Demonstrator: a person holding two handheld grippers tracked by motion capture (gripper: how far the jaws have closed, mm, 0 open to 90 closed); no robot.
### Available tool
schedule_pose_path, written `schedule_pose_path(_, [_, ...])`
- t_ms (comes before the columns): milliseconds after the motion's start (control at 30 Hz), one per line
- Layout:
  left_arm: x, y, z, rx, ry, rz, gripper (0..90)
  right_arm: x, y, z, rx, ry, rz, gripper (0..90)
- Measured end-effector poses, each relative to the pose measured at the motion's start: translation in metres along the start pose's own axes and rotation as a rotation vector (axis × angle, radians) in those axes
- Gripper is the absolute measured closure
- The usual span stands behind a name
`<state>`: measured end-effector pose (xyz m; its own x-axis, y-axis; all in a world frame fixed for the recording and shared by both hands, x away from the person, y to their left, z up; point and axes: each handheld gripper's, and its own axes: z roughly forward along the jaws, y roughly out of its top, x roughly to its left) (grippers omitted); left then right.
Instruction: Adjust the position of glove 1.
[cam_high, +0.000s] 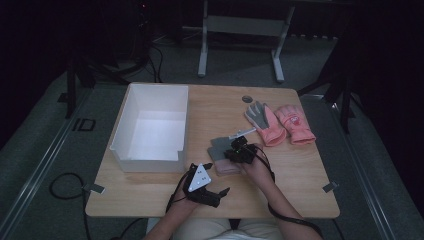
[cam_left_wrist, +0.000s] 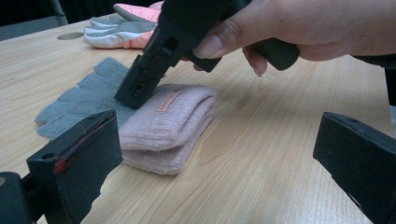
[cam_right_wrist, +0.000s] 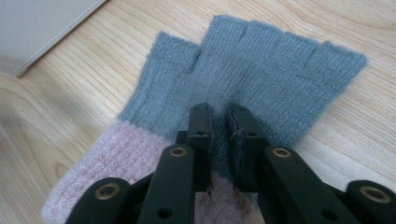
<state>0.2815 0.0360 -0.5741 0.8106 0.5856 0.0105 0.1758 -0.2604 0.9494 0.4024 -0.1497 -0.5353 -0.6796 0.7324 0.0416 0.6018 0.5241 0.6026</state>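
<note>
Left gripper (cam_high: 221, 191) is hovering open near the table edge — right gripper (cam_right_wrist: 219, 116), nearly closed, is pinching the glove (cam_right_wrist: 243, 79); grip more knit before lifting.

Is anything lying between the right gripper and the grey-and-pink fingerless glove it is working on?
Nothing visible does. The right gripper is already down on the fingerless glove, its nearly closed jaws pinching a ridge of the grey knit. The left gripper waits open beside it.
</note>
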Motion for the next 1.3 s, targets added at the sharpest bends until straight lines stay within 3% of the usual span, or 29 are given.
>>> schedule_pose_path(133, [0.0,0.001,0.002,0.012,0.02,-0.03,0.6,0.0,0.0,0.001,0.001,-0.007,-0.008,74.9])
schedule_pose_path(267, [-0.006,0.003,0.006,0.059,0.081,0.054,0.6,-0.002,0.0,-0.008,-0.026,-0.001,-0.001,72.7])
schedule_pose_path(367, [-0.007,0.007,0.011,0.097,0.076,0.086,0.6,-0.006,0.0,-0.018,-0.044,-0.001,-0.014,69.6])
schedule_pose_path(467, [-0.005,0.015,0.016,0.173,0.068,0.062,5.0,-0.012,0.0,-0.028,-0.07,0.006,-0.008,66.1])
schedule_pose_path(600, [0.001,0.029,0.025,0.226,0.05,0.054,11.2,-0.02,0.001,-0.037,-0.101,0.015,0.01,59.8])
schedule_pose_path(633, [0.003,0.034,0.027,0.219,0.005,0.086,12.6,-0.021,0.002,-0.038,-0.105,0.013,0.016,59.3])
schedule_pose_path(733, [0.006,0.042,0.033,0.222,-0.048,0.166,12.5,-0.027,0.006,-0.04,-0.134,-0.004,0.024,57.9])
schedule_pose_path(800, [0.01,0.045,0.04,0.256,-0.056,0.218,14.3,-0.031,0.011,-0.039,-0.137,-0.014,0.026,56.8])
schedule_pose_path(867, [0.01,0.045,0.045,0.29,-0.055,0.267,18.5,-0.035,0.015,-0.036,-0.134,-0.014,0.04,56.6])
schedule_pose_path(967, [0.009,0.043,0.052,0.344,-0.04,0.355,28.1,-0.044,0.019,-0.026,-0.138,-0.004,0.108,55.9])
schedule_pose_path(1033, [0.008,0.042,0.054,0.357,-0.034,0.37,32.1,-0.047,0.02,-0.021,-0.136,-0.006,0.13,54.8])
schedule_pose_path(1067, [0.008,0.039,0.058,0.386,-0.027,0.414,32.9,-0.052,0.023,-0.012,-0.126,-0.002,0.172,52.2])
schedule_pose_path(1167, [0.007,0.036,0.06,0.405,-0.021,0.439,33.6,-0.054,0.024,-0.007,-0.118,0.0,0.192,51.5])
schedule_pose_path(1200, [0.004,0.034,0.062,0.415,-0.009,0.466,33.5,-0.055,0.025,0.001,-0.1,-0.013,0.2,48.7])
schedule_pose_path(1267, [0.004,0.034,0.062,0.415,-0.009,0.466,33.6,-0.056,0.025,0.003,-0.093,-0.016,0.206,48.7])
schedule_pose_path(1300, [0.003,0.034,0.064,0.422,0.013,0.483,33.7,-0.059,0.023,0.009,-0.075,-0.021,0.229,45.5])
